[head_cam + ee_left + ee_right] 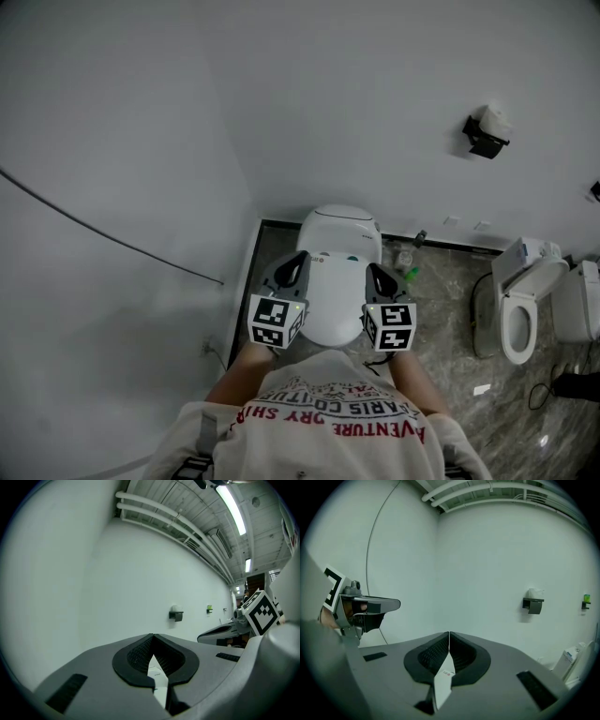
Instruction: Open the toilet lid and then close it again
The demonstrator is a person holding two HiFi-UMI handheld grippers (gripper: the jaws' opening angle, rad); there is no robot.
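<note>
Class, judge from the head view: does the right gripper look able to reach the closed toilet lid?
Probably yes. The right gripper hangs by the right edge of the toilet lid, nothing between them. Its jaws are shut, so it must open or hook under the rim.

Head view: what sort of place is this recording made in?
A washroom, probably a test or showroom setup rather than a home: a closed toilet against the wall, a second toilet with its lid up nearby, and a paper holder mounted on that wall.
</note>
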